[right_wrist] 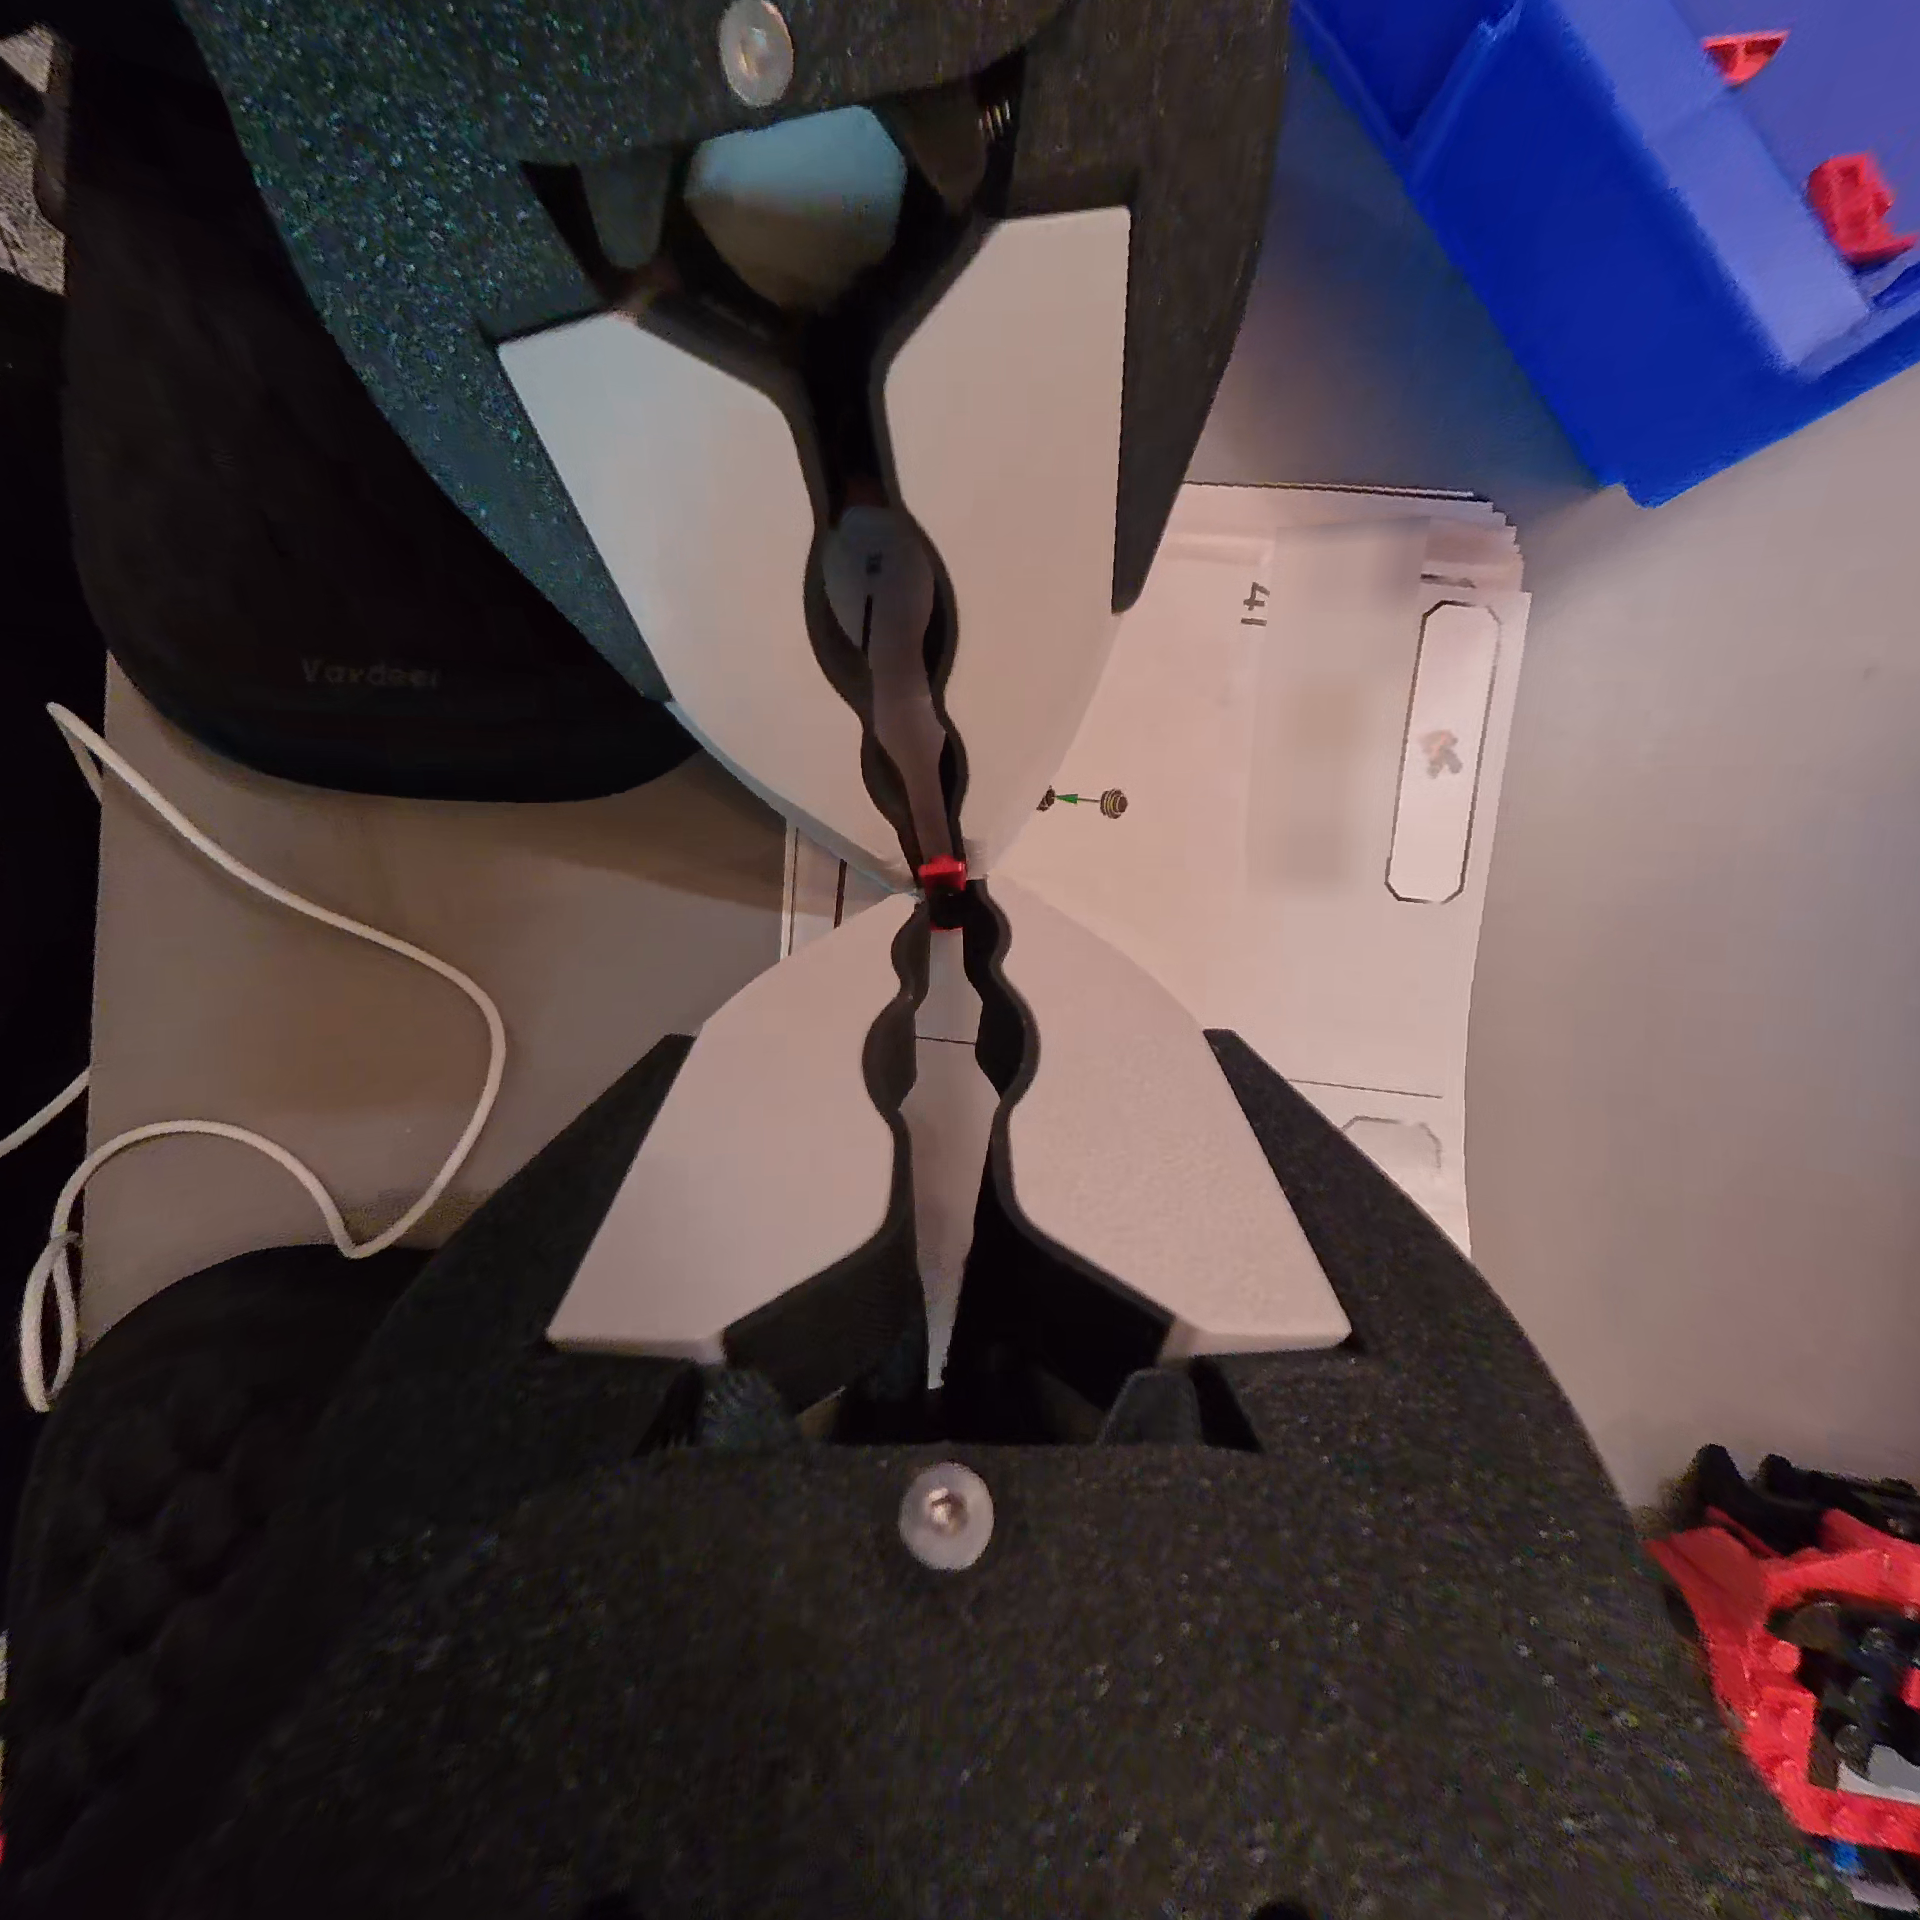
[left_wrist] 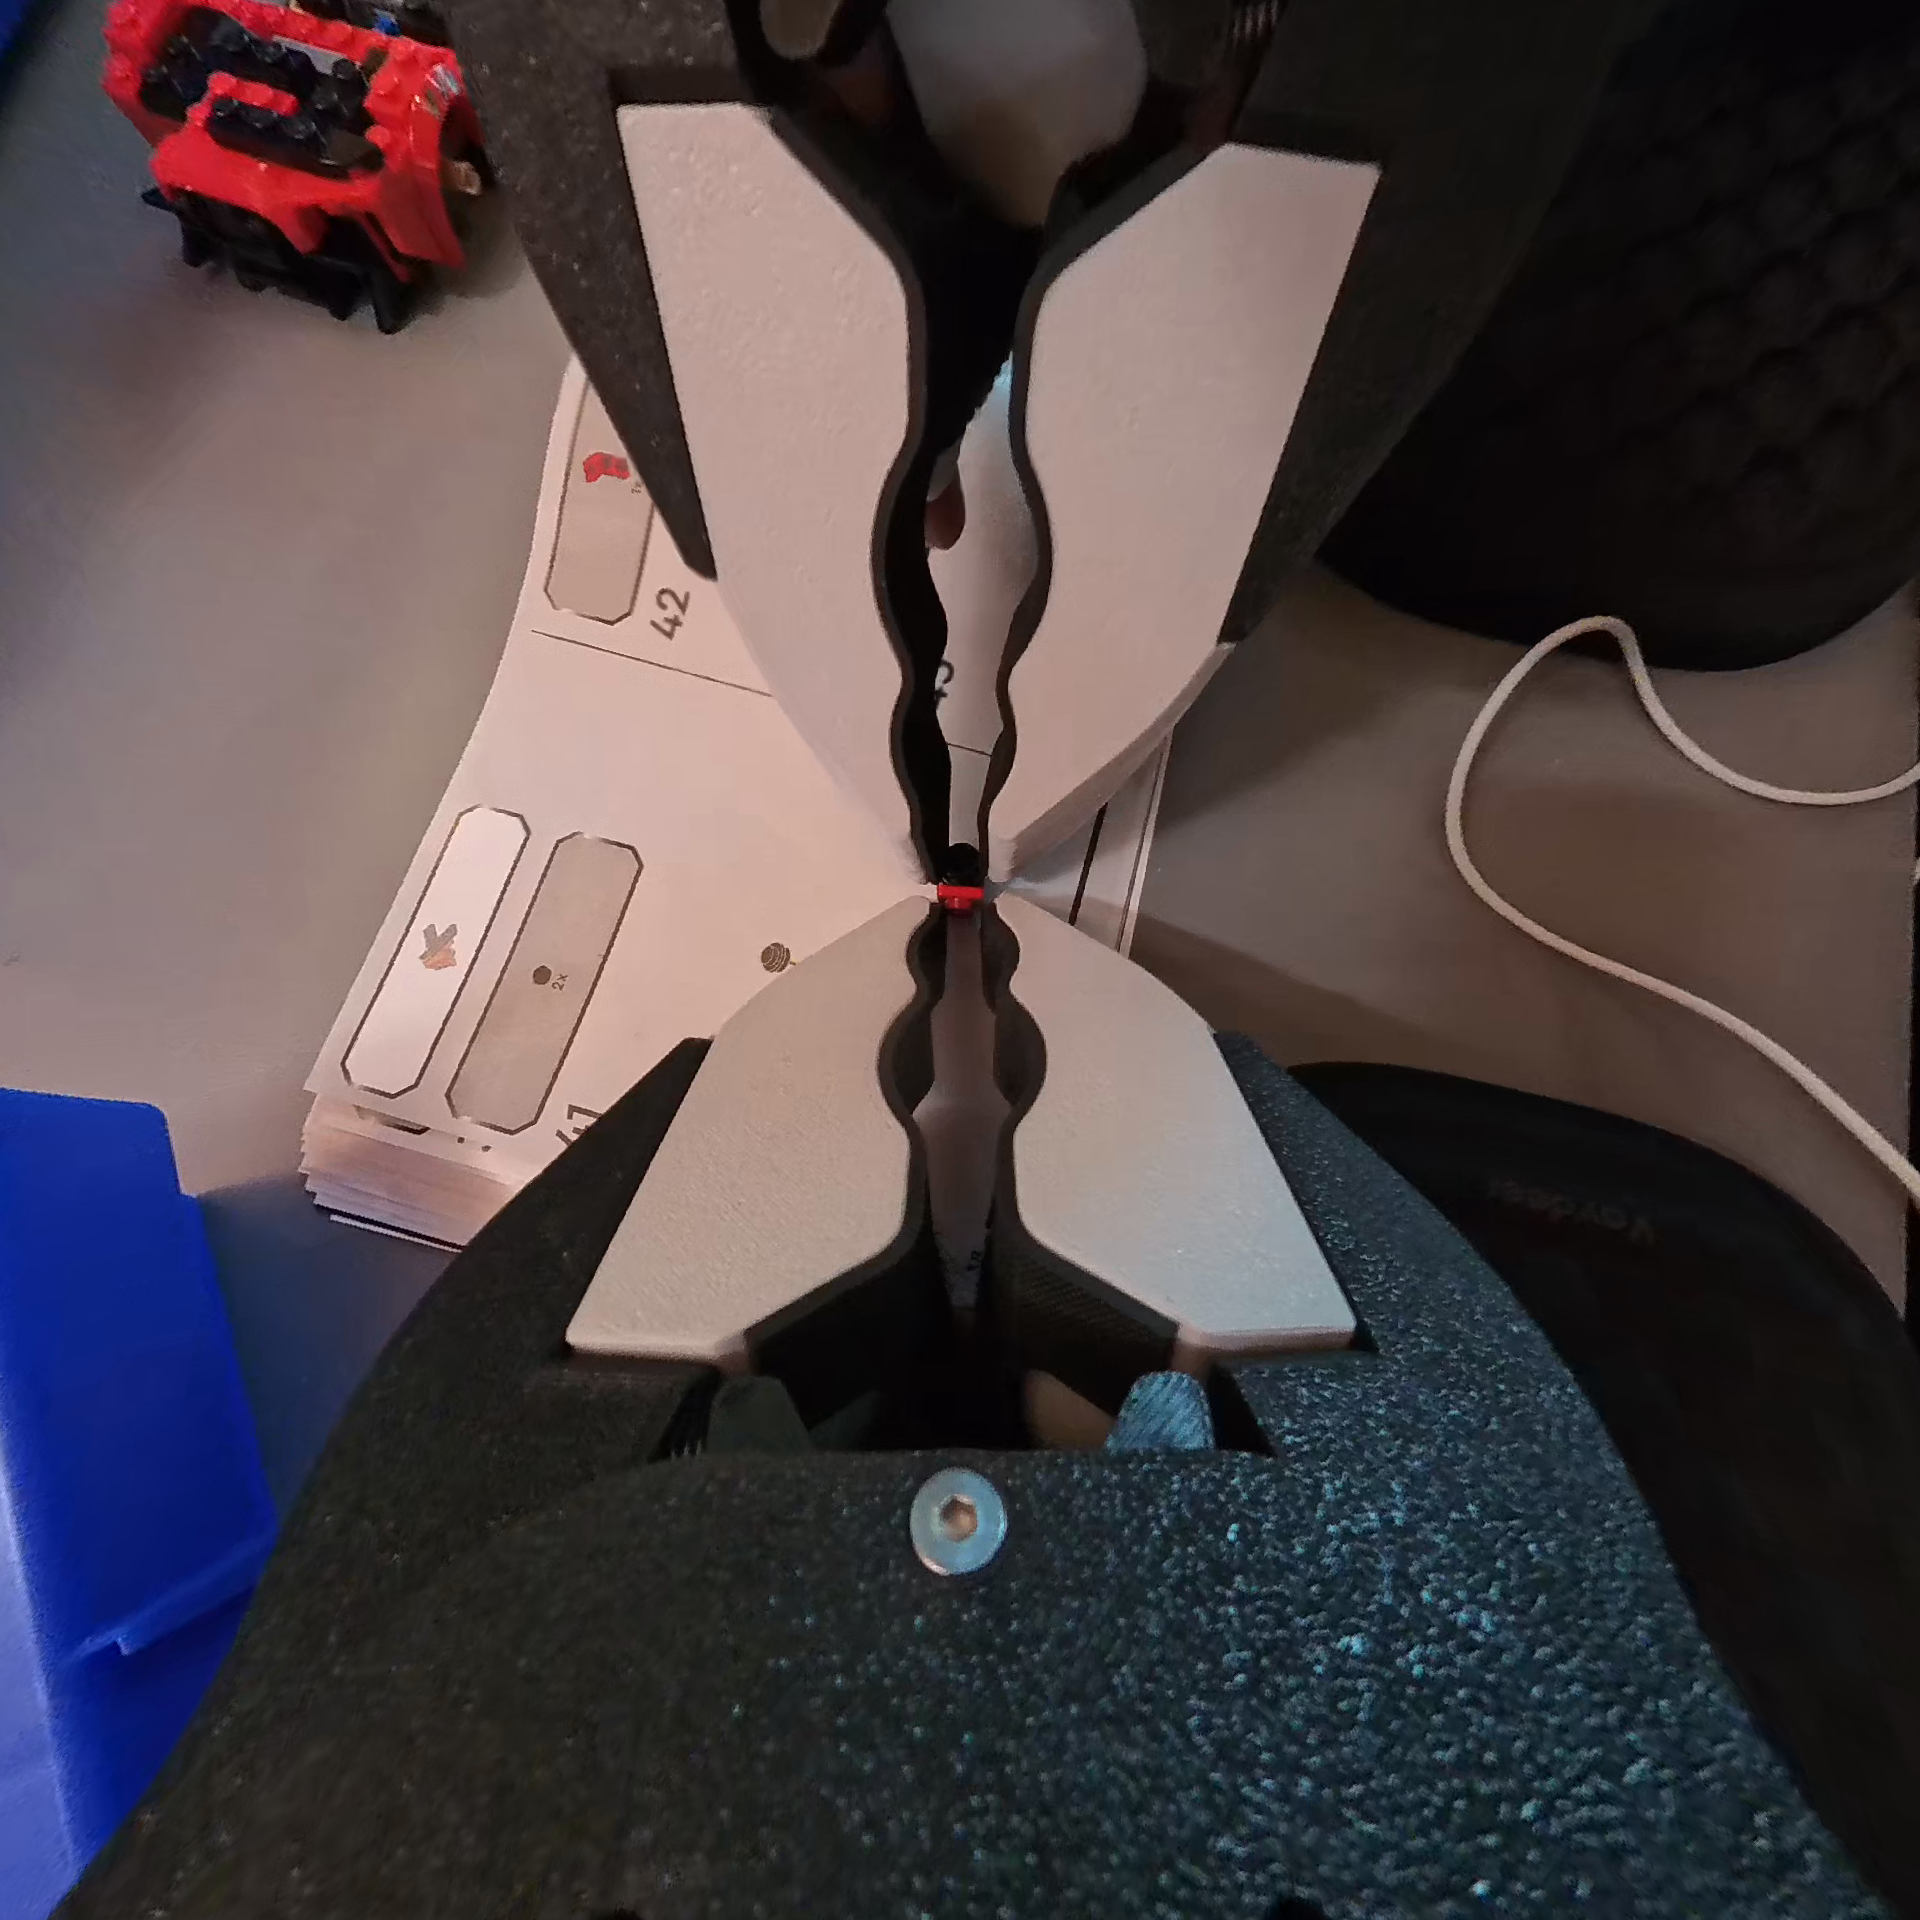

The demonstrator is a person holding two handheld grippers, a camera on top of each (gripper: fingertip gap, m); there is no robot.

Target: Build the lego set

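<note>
My two grippers meet tip to tip above the open instruction booklet. My left gripper is shut on a tiny red piece. My right gripper comes from the opposite side, shut on a small black round piece. The two pieces touch. In the right wrist view my right gripper holds the black piece against the red piece in the left gripper. The part-built red and black model stands apart on the grey table; it also shows in the right wrist view.
A blue parts bin with red pieces stands beside the booklet; its corner shows in the left wrist view. A white cable and dark rounded fabric-covered objects lie on the other side. Only a small space, under 4 cm, lies between the two pairs of fingers.
</note>
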